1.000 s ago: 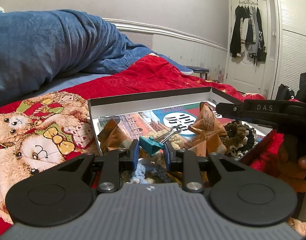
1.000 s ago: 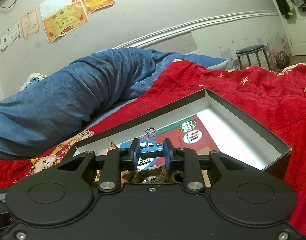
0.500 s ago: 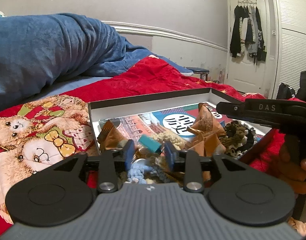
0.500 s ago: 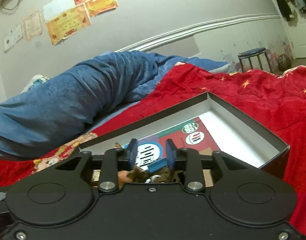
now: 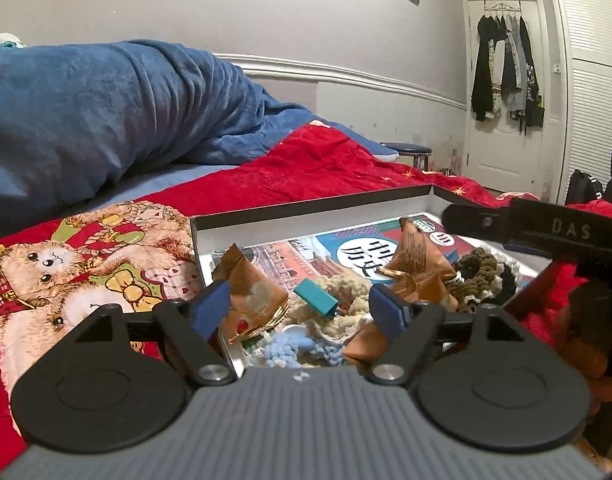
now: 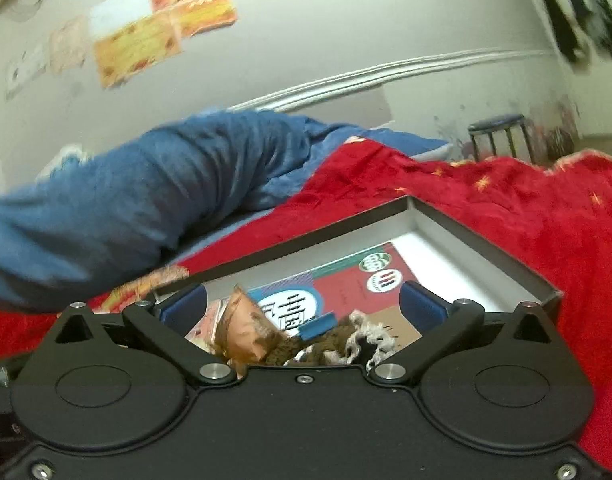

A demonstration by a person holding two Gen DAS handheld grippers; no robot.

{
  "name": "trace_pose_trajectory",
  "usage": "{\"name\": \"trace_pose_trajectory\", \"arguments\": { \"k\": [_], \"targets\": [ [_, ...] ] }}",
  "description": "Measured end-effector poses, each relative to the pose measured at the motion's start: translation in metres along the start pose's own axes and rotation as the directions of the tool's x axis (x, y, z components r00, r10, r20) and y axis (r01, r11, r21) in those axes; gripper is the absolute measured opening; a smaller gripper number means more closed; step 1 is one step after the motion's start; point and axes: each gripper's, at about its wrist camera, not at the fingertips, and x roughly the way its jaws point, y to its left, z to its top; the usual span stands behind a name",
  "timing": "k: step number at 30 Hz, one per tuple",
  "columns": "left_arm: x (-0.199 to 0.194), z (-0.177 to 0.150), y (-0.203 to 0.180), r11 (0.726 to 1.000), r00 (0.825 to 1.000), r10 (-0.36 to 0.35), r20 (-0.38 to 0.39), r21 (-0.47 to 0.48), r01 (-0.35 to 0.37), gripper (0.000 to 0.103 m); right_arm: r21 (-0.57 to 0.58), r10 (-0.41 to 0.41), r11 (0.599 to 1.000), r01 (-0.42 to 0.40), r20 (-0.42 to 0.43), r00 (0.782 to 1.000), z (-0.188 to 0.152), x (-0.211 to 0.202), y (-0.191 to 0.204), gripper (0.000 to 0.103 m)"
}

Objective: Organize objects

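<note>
1. I read the raised letters "DAS" on the black arm of the right gripper (image 5: 546, 234) where it crosses my left wrist view.
2. The book cover (image 5: 362, 250) lying in the box (image 5: 306, 210) carries large Chinese characters, "中" on top, in a white circle.
3. Print on the brown snack packets (image 5: 420, 256) is too small to read.
4. The wall certificates (image 6: 133, 54) are blurred.

Plush red blanket (image 5: 326, 168), matt cardboard box (image 5: 306, 210), glossy crinkled wrappers (image 5: 257, 284).

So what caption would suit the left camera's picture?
Left gripper opening over a teal clip lying in a cluttered box on the bed.
</note>
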Motion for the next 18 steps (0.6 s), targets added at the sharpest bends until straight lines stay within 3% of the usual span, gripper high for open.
{"name": "trace_pose_trajectory", "arguments": {
  "k": [4, 7, 11, 18],
  "targets": [
    [-0.002, 0.000, -0.002, 1.000, 1.000, 0.008, 0.005, 0.006, -0.008, 0.089, 0.080, 0.055, 0.995, -0.059, 0.045, 0.997, 0.001, -0.011, -0.014, 0.103],
    [-0.005, 0.001, -0.005, 1.000, 1.000, 0.023, 0.006, 0.007, -0.023, 0.090, 0.096, 0.021, 0.995, -0.024, 0.039, 0.999, -0.002, -0.015, -0.014, 0.103],
    [-0.008, 0.002, -0.006, 0.999, 0.999, 0.035, 0.005, -0.006, -0.035, 0.091, 0.126, 0.038, 0.991, -0.045, 0.062, 0.997, -0.002, -0.021, -0.020, 0.103],
    [-0.029, 0.000, -0.017, 0.993, 0.987, 0.121, 0.102, -0.001, -0.122, 0.097, 0.139, -0.039, 0.990, 0.023, 0.119, 0.992, -0.005, -0.046, -0.017, 0.103]
  ]
}}
